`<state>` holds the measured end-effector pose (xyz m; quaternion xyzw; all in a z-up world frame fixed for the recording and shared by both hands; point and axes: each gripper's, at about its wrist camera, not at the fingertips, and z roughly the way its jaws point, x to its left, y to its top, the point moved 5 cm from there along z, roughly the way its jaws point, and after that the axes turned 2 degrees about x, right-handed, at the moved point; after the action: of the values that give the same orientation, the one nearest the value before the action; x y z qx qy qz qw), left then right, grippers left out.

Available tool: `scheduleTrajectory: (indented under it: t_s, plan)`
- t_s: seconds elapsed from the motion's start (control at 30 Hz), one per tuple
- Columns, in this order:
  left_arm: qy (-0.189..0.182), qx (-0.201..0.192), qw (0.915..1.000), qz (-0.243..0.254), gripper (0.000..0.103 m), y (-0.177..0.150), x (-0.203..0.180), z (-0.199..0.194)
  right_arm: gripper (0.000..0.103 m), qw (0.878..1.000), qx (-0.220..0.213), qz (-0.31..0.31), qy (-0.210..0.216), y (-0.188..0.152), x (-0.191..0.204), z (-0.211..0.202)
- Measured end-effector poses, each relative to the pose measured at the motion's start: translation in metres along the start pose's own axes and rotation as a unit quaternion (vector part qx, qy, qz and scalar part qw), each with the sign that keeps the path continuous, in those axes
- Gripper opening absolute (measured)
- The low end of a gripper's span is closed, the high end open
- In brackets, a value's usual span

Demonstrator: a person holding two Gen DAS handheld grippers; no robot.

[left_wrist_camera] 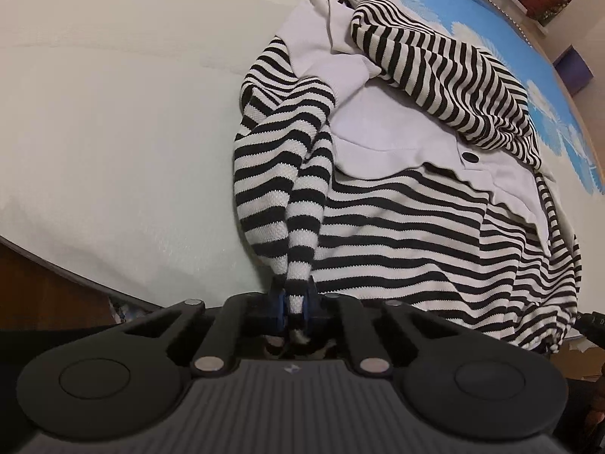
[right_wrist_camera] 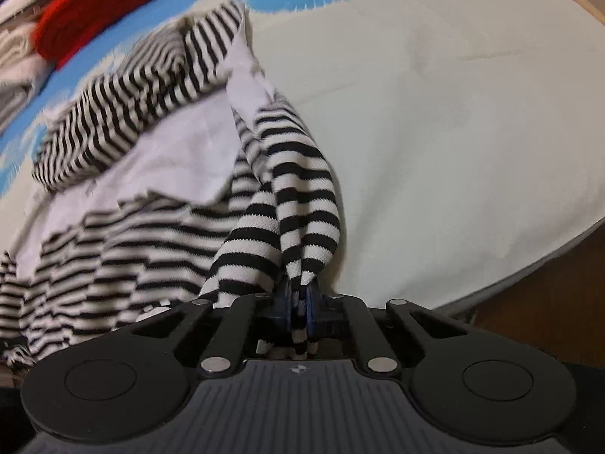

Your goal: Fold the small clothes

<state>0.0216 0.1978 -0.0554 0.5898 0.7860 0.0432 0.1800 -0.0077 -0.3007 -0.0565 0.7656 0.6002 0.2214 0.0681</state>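
Gripping one black-and-white striped knit garment with grey-white panels point(left_wrist_camera: 397, 204), spread on the pale quilted bed cover point(left_wrist_camera: 113, 132): left gripper point(left_wrist_camera: 295, 308) pinching its left edge, right gripper point(right_wrist_camera: 300, 302) its right edge. Lying ahead of both grippers, long axis running away. Both arms equally near. One red folded cloth point(right_wrist_camera: 106, 3) beyond.

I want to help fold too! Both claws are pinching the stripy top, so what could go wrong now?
1. The left gripper and right gripper each pinch only a thin bunch of the striped top; it might slip out when lifted.
2. The white garment lies tangled with it, so it may get dragged along.
3. The hem sits near the bed edge and could slide off.
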Motion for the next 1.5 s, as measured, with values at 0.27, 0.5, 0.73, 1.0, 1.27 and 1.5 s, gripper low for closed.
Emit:
scheduleTrajectory:
  t_s: [0.27, 0.5, 0.73, 1.0, 1.27, 1.5]
  plan:
    - [-0.001, 0.006, 1.0000, -0.003, 0.013, -0.001, 0.000, 0.002, 0.013, 0.999, 0.034, -0.013, -0.012, -0.009, 0.004, 0.011]
    - [-0.003, -0.006, 1.0000, 0.000, 0.007, 0.000, -0.001, -0.003, 0.006, 1.000, 0.015, -0.015, -0.005, -0.006, 0.005, 0.004]
    - [-0.055, -0.063, 0.9965, 0.000, 0.006, 0.014, -0.005, -0.051, 0.005, 0.996, -0.061, -0.012, 0.060, 0.019, 0.014, -0.044]
    - [-0.107, -0.092, 0.9889, 0.049, 0.006, 0.010, -0.004, -0.134, 0.005, 0.981, -0.108, 0.033, 0.155, 0.024, -0.002, -0.133]
    - [-0.158, -0.084, 0.9817, 0.065, 0.006, -0.008, 0.006, -0.183, 0.005, 0.973, -0.091, 0.050, 0.205, -0.002, -0.019, -0.194]
    - [-0.154, -0.053, 0.9863, -0.027, 0.006, 0.104, 0.022, -0.094, 0.005, 0.979, -0.065, 0.054, 0.185, 0.085, 0.011, -0.116]
